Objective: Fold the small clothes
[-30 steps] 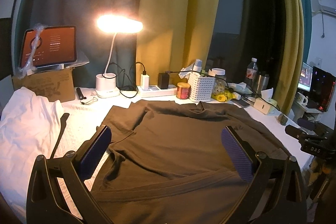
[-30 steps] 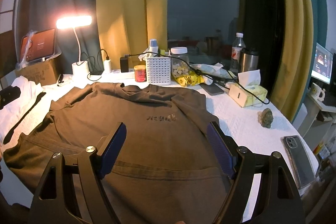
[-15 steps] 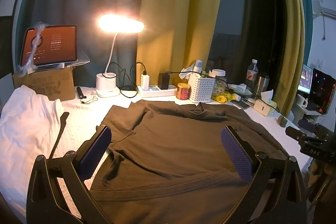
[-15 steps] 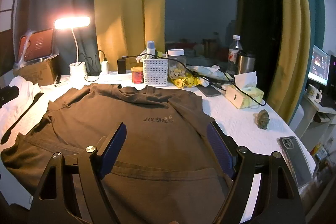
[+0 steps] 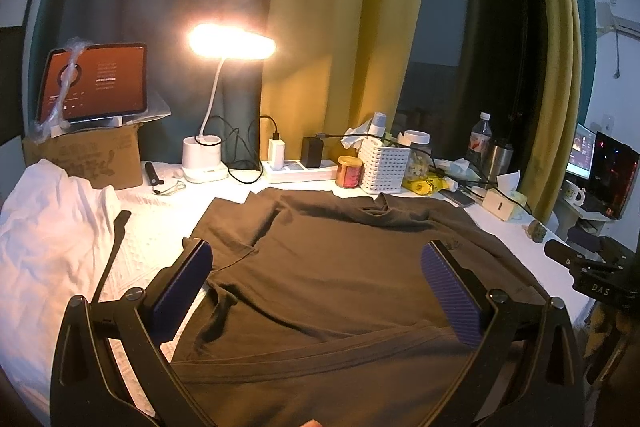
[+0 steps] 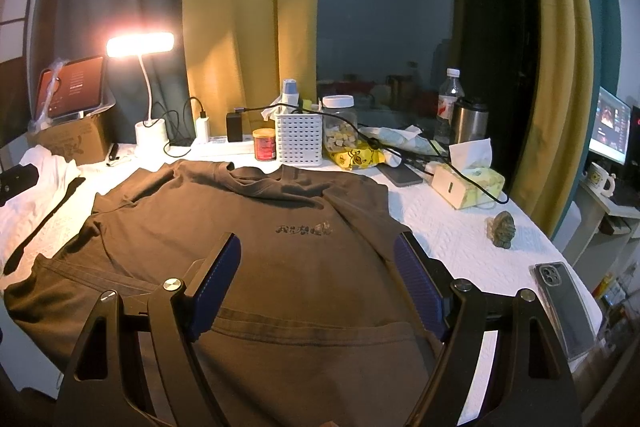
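Observation:
A dark brown T-shirt (image 5: 340, 267) lies spread on the white table cover, collar toward the far side, its bottom hem folded up across the near part. In the right wrist view the same T-shirt (image 6: 280, 247) shows a small dark print on its chest. My left gripper (image 5: 316, 267) hovers open above the shirt's near part, nothing between its purple pads. My right gripper (image 6: 318, 261) also stands open over the shirt, just short of the print. A white garment (image 5: 48, 227) lies crumpled at the far left.
Along the back stand a lit desk lamp (image 5: 208, 147), a tablet on a cardboard box (image 5: 92, 147), a power strip, a white basket (image 6: 299, 143), jars and bottles. A tissue box (image 6: 468, 185), a small stone (image 6: 502, 229) and a phone (image 6: 560, 303) lie right of the shirt.
Both grippers have stayed open. The right wrist view has drifted slightly, so the shirt's print sits a little nearer the fingers; the shirt itself has not moved.

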A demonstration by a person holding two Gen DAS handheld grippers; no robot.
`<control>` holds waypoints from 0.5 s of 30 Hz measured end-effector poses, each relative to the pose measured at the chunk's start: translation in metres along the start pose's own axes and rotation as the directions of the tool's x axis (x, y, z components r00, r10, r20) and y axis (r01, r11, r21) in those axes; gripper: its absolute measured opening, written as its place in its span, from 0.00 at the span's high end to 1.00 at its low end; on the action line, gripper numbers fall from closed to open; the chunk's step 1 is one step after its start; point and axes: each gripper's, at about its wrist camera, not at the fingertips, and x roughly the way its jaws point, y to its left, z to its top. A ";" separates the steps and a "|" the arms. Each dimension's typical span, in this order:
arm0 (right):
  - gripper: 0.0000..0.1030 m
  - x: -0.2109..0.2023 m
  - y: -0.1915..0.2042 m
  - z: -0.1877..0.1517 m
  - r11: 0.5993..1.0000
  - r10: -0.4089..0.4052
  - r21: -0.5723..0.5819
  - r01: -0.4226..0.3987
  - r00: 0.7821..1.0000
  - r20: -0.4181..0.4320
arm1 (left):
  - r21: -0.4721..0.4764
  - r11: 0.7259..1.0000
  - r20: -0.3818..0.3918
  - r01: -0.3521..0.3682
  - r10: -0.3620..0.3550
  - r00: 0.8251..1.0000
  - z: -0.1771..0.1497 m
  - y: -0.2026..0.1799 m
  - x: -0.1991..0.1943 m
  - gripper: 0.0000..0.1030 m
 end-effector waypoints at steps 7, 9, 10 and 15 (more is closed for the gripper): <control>0.21 0.000 0.000 0.000 1.000 0.000 0.000 0.000 1.000 0.000 | -0.003 1.000 -0.001 0.016 -0.016 1.000 0.001 0.003 0.002 0.01; 0.21 0.001 0.000 0.000 1.000 0.000 -0.002 0.000 1.000 -0.001 | 0.000 1.000 -0.006 0.012 -0.012 1.000 0.002 0.002 0.005 0.01; 0.21 0.002 0.002 0.004 1.000 -0.001 -0.005 0.001 1.000 -0.002 | 0.001 1.000 -0.010 0.014 -0.014 1.000 0.002 0.003 0.006 0.01; 0.21 0.011 -0.002 0.008 1.000 0.000 -0.003 0.000 1.000 -0.014 | 0.027 0.999 -0.063 0.024 -0.023 0.998 0.004 0.000 0.023 0.01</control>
